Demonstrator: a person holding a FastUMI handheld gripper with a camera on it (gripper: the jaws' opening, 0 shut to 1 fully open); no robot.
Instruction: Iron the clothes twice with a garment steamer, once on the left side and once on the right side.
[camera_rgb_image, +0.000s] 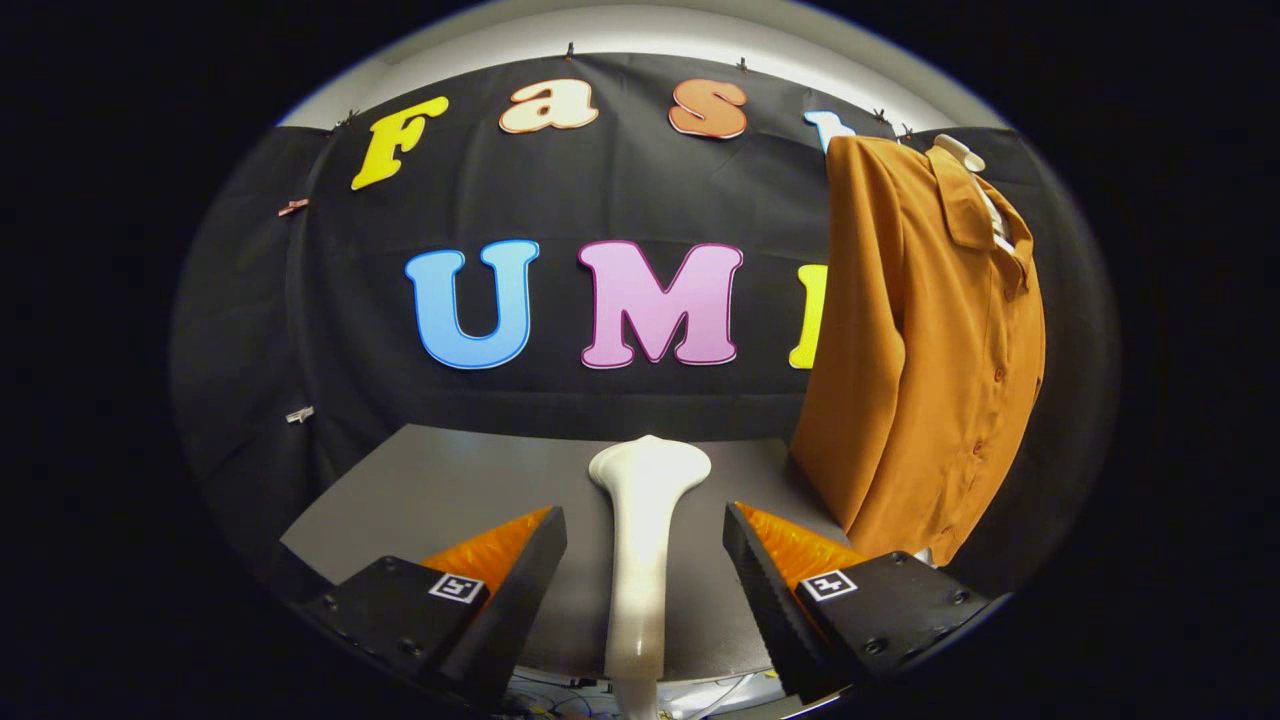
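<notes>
Beyond my fingers and off to the right hangs the shirt (925, 350), a rust-orange one on a pale hanger (962, 152), its buttoned front turned partly away from me and its hem dropping to just above the far right corner of the worktop (440, 490). It is the largest thing ahead, and it hangs upright, so any pass over it will have to run up and down its length. On the grey worktop, closer to me, lies the steamer (640, 540), a white wand with its long axis pointing straight away from me: the narrow handle end runs back between my fingers and the flared head sits just ahead of them, well short of the shirt. My fingers (645, 570) are spread wide, one on each side of the handle, with clear gaps to it on both sides, so I am grasping nothing yet. By my reckoning, the handle is lined up for a plain close, since it lies along my own forward line. Once it is held, the head must swing right and rise to meet the cloth.
</notes>
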